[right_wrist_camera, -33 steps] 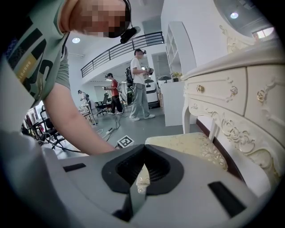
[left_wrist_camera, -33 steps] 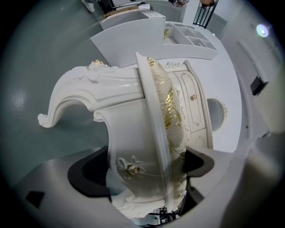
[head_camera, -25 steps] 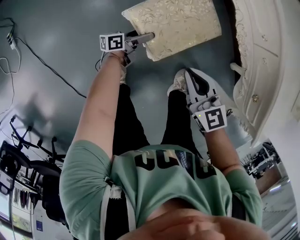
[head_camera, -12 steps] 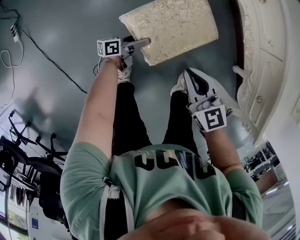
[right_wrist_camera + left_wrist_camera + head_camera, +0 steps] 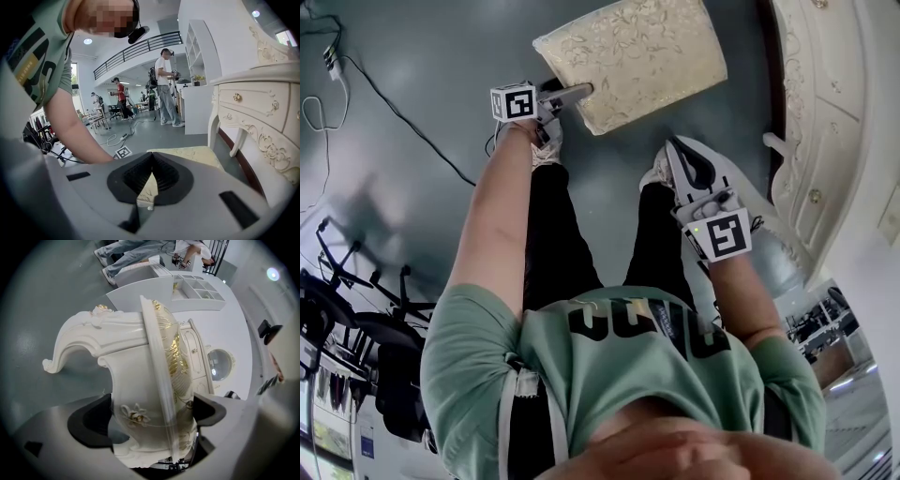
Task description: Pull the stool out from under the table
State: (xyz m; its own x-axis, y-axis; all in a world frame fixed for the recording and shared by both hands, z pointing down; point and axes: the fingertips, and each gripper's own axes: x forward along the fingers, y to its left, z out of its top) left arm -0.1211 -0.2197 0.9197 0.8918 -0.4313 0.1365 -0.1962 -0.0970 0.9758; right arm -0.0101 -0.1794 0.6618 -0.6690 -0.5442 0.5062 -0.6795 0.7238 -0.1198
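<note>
Cream stool (image 5: 633, 56) in outstretched left gripper (image 5: 574, 92)

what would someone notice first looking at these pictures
Most striking is the cream and gold stool at the top of the head view, with the left gripper shut on its near corner. Along the right edge runs the carved white table. The right gripper hangs by the person's leg, jaws together on nothing.
</note>
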